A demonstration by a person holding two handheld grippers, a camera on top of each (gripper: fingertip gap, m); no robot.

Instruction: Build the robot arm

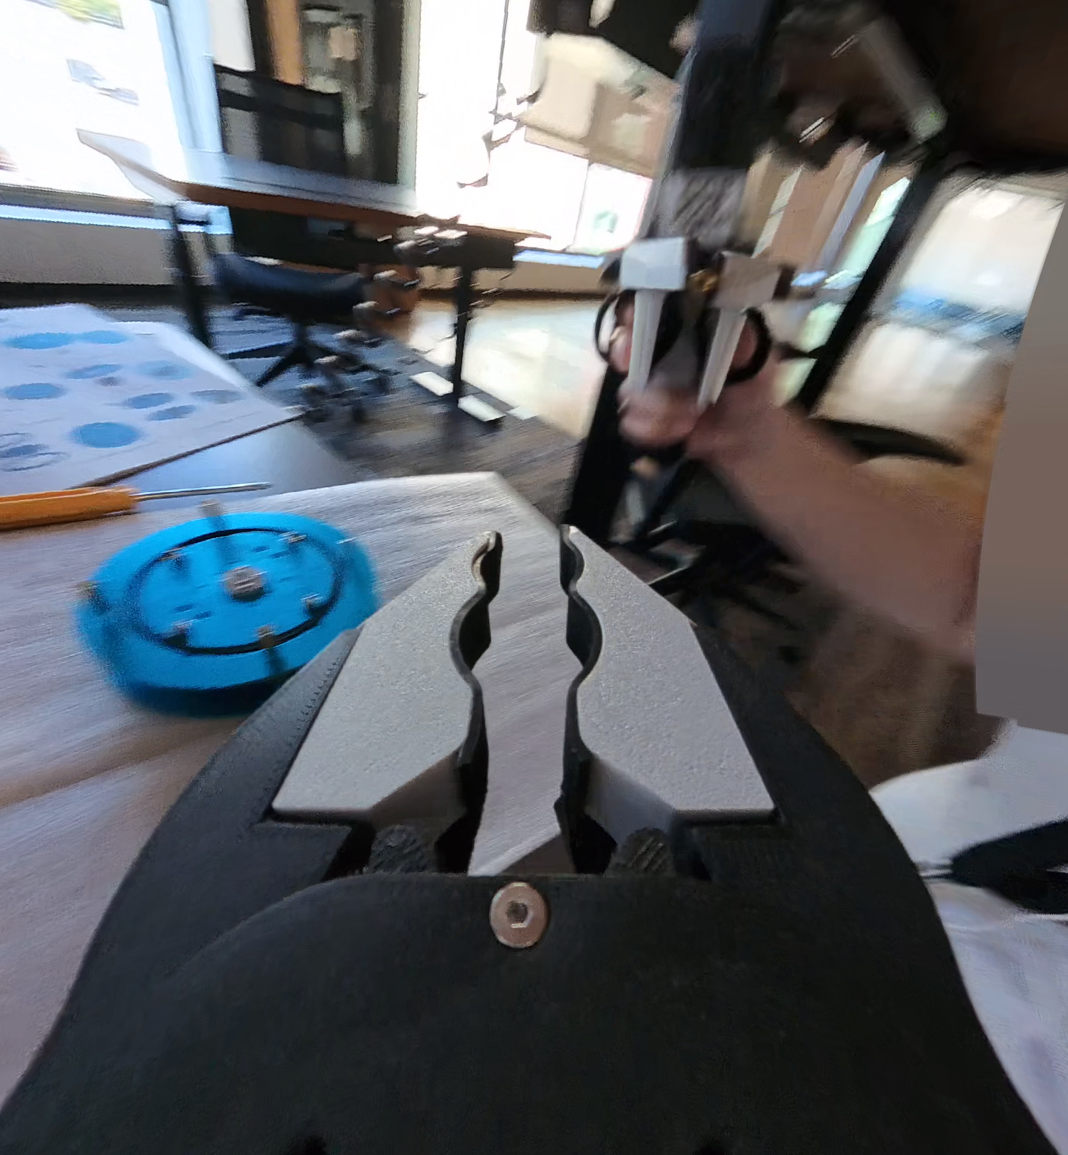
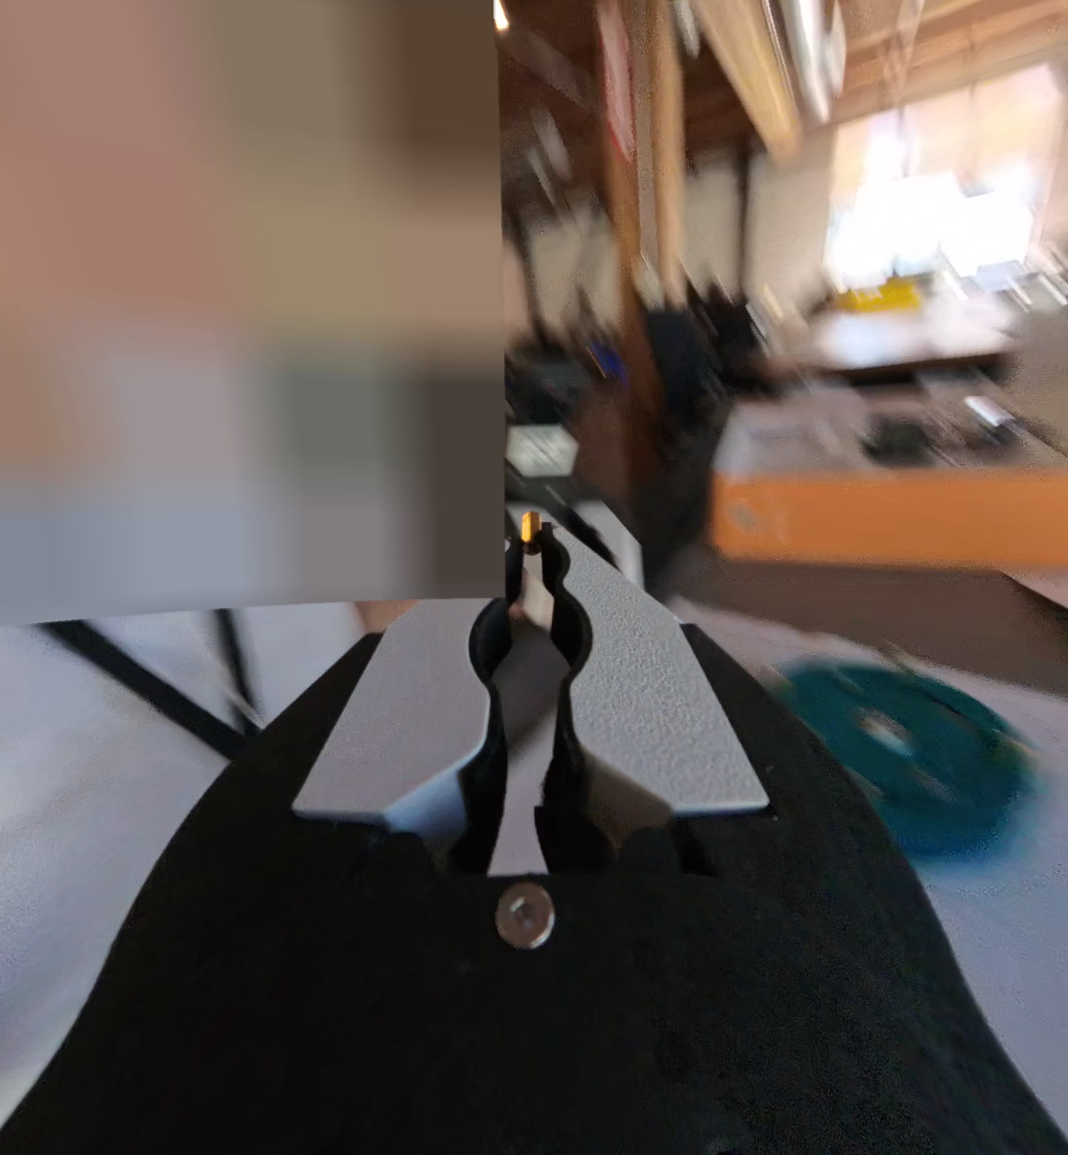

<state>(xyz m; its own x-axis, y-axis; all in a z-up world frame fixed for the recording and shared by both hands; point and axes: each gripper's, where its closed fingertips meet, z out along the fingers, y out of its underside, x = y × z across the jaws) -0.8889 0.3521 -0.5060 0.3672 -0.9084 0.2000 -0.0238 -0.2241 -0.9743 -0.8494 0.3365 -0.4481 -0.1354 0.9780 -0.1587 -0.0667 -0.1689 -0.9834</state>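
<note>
My left gripper [image 1: 528,553] is open and empty, a little above the pale wooden table [image 1: 418,519]. A blue round disc [image 1: 225,615] with a black ring and small screws lies on the table just left of its fingers. My right gripper [image 2: 534,540] is shut on a small brass piece [image 2: 530,526] at its tips, held up in the air. The disc [image 2: 906,750] lies low to its right, blurred. In the left wrist view the right gripper [image 1: 697,294] hangs high at the right in a person's hand [image 1: 662,419], with the brass piece [image 1: 703,281] between its tips.
An orange-handled screwdriver [image 1: 56,505] lies on the table behind the disc. A sheet with blue circles [image 1: 81,387] lies farther back. An office chair [image 1: 293,300] and desks stand beyond the table's far edge. An orange box [image 2: 894,512] stands off to the right.
</note>
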